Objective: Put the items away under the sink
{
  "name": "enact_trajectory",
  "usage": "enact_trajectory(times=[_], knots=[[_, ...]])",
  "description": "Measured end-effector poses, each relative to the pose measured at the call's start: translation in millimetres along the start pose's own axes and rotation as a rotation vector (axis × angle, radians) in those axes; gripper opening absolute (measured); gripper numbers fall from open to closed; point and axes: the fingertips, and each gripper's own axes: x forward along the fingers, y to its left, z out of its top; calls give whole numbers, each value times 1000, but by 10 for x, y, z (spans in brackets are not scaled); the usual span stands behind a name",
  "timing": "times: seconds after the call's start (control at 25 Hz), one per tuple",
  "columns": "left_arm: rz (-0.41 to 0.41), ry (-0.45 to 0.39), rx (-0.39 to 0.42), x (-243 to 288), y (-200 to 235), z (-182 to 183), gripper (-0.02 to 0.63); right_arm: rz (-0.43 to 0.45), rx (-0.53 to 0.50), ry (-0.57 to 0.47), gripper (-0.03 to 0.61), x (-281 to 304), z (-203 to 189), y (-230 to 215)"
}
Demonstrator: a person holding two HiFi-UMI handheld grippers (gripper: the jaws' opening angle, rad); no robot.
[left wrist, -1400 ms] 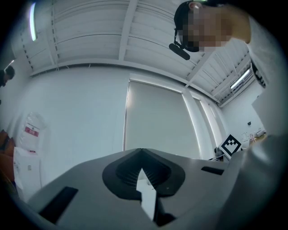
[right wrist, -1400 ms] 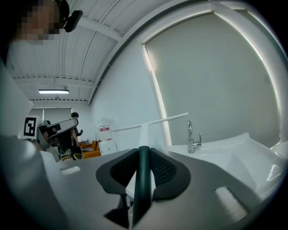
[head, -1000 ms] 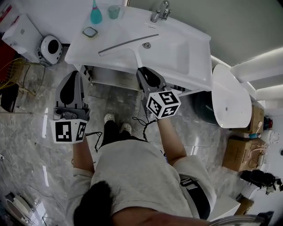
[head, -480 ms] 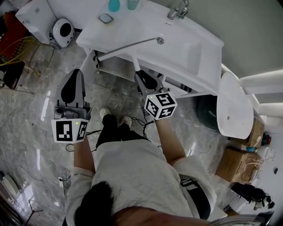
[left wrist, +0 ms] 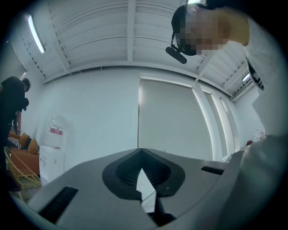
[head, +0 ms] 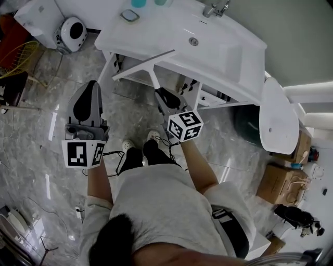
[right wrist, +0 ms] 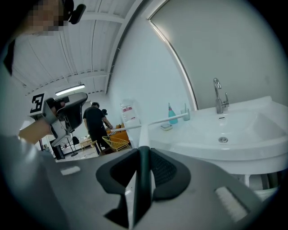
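From the head view I look steeply down on the person's pale shirt and two light shoes (head: pixel 127 144) on a grey marble floor (head: pixel 31 156).

There are two grippers. The left gripper (head: pixel 92 85) is held out over the floor, well apart from the sink. In the left gripper view (left wrist: pixel 140 157) its jaws are pressed together at the tips with nothing between them.

The right gripper (head: pixel 158 92) is raised towards the sink. Its jaws (right wrist: pixel 143 150) pinch the thin stem of one white T-shaped tool (head: pixel 143 65). The stem rises straight from the jaws to a long crossbar (right wrist: pixel 153 122). From above, the crossbar lies across the front edge of the counter, in the air, not under the sink.

Beyond it is one white sink counter (head: pixel 229 57) with one drain (head: pixel 193 41) and one faucet (head: pixel 216 8). At the back of the counter stand one teal bottle (right wrist: pixel 172 116), one cup (right wrist: pixel 185 112) and one soap dish (head: pixel 130 15).

Farther off, two cardboard boxes (head: pixel 283 182) sit on the floor to the right. In the right gripper view one yellow wire chair (right wrist: pixel 116 143) and one person in dark clothes (right wrist: pixel 95 123) stand in the distance.
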Motion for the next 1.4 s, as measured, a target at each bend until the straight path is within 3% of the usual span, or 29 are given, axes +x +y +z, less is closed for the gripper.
enact_trajectory(times=[0.72, 1.4], knots=[[-113, 79, -60, -200, 352, -577, 8, -72, 79, 109, 100, 260, -1006, 302], [-170, 110, -70, 3, 169, -1500, 8, -156, 131, 126, 100, 612, -1747, -490]])
